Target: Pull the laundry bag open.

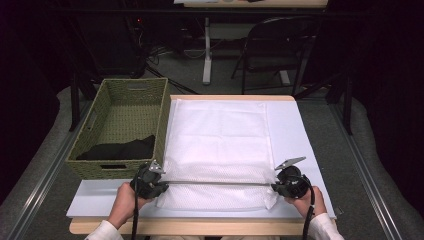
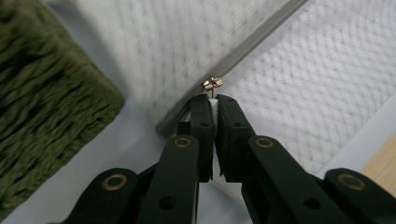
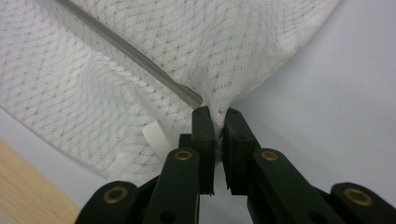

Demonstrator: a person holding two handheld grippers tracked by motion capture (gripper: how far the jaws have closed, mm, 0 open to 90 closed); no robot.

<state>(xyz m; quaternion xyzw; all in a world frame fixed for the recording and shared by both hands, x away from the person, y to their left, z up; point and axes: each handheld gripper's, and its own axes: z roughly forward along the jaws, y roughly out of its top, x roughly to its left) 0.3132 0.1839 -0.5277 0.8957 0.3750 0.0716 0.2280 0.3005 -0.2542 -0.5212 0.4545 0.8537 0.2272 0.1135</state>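
Two grippers are holding one white mesh bag at both ends of its zipper.

The left gripper is pinching the zipper pull just ahead of its tips; the right gripper is clamping the mesh corner. The zipper is looking closed along its whole line, so opening is still left. One basket beside the left gripper is holding one dark cloth.
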